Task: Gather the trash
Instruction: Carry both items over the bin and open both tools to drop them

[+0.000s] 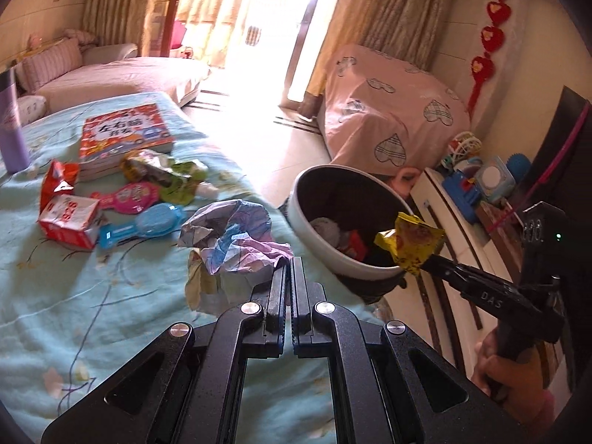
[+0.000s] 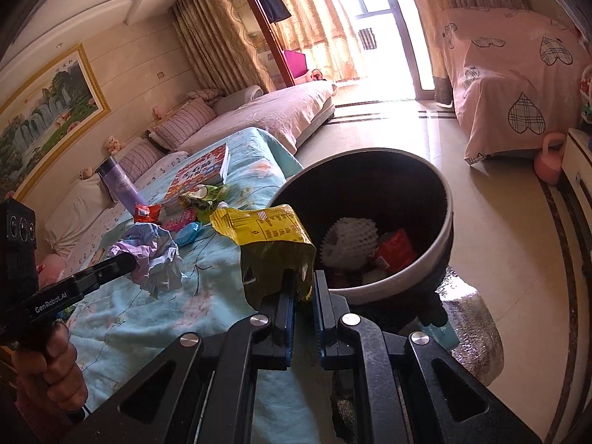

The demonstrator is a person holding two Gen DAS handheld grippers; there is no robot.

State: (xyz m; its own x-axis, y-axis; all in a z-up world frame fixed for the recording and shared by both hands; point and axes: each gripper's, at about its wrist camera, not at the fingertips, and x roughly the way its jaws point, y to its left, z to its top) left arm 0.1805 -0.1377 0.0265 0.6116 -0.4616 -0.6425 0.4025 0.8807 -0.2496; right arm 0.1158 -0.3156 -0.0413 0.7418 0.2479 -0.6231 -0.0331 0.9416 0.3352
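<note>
The right gripper pinches a yellow wrapper at the bin's near rim, beside the bed. The left gripper is clamped narrow on the crumpled paper lying on the bed. More wrappers lie near a book.

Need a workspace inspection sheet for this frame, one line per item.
Surface: table under a blue cloth.
Job's things: bin beside the table, trash inside; yellow wrapper; crumpled paper; red wrapper; green wrapper.
Clutter: book, purple bottle, carton, blue case.
Grippers: left tongs shut on the paper's edge; right tongs holding the yellow wrapper near the bin.
Cables: nothing seen.
Surroundings: sofa, toys, covered furniture.
</note>
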